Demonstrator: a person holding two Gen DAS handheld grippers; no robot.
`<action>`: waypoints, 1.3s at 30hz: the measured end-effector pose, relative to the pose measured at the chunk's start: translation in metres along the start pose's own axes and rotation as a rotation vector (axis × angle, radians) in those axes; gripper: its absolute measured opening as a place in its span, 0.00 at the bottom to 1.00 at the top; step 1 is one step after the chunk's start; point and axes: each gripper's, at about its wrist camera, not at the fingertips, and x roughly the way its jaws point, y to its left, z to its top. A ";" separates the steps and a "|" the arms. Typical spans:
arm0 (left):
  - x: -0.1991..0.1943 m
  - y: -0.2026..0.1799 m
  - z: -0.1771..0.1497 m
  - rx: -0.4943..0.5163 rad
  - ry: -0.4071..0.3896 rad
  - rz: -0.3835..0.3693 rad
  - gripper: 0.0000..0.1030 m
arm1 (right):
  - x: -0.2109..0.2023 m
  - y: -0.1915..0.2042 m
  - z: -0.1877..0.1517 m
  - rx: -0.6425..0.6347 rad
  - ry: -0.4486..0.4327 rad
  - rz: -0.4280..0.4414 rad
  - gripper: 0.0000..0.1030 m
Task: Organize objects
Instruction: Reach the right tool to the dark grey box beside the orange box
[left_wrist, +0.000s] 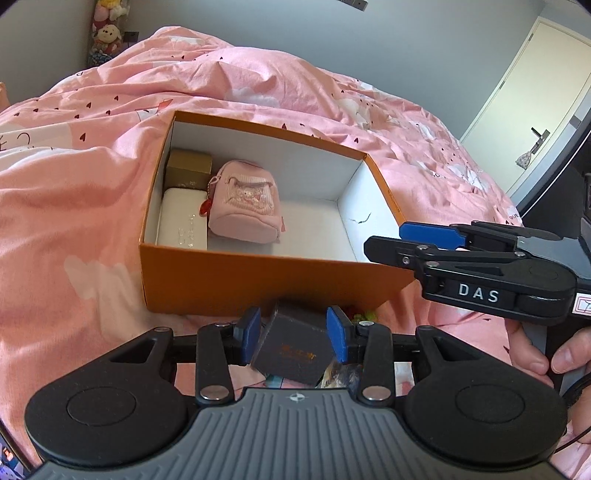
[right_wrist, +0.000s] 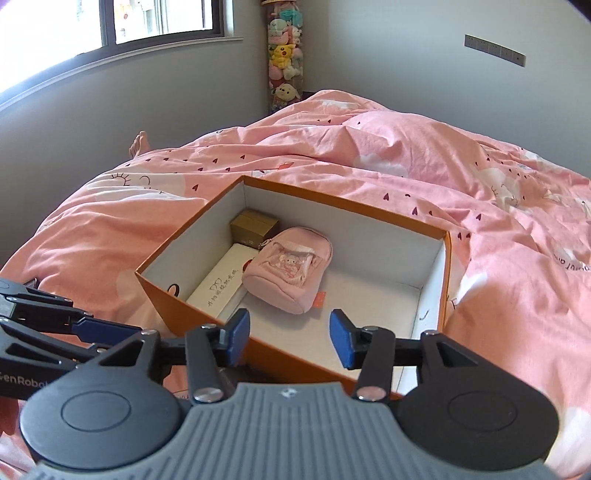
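Two grippers are working: the left gripper (left_wrist: 293, 334) is clamping a dark grey box (left_wrist: 291, 345), the orange box (left_wrist: 258, 275) lying at twelve o'clock, while the right gripper (right_wrist: 290, 338) is hanging apart, empty.

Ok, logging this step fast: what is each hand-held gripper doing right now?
Left hand-held gripper: closed on the dark grey box.
Right hand-held gripper: open, holding nothing, above the orange box.
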 end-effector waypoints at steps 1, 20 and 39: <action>0.001 0.002 -0.003 -0.002 0.010 0.001 0.44 | -0.002 -0.001 -0.005 0.015 0.003 0.001 0.52; 0.030 0.016 -0.028 -0.076 0.162 -0.014 0.46 | 0.010 -0.007 -0.076 0.136 0.169 -0.018 0.63; 0.037 0.022 -0.016 -0.183 0.182 0.069 0.48 | 0.079 -0.007 -0.057 0.075 0.297 0.152 0.47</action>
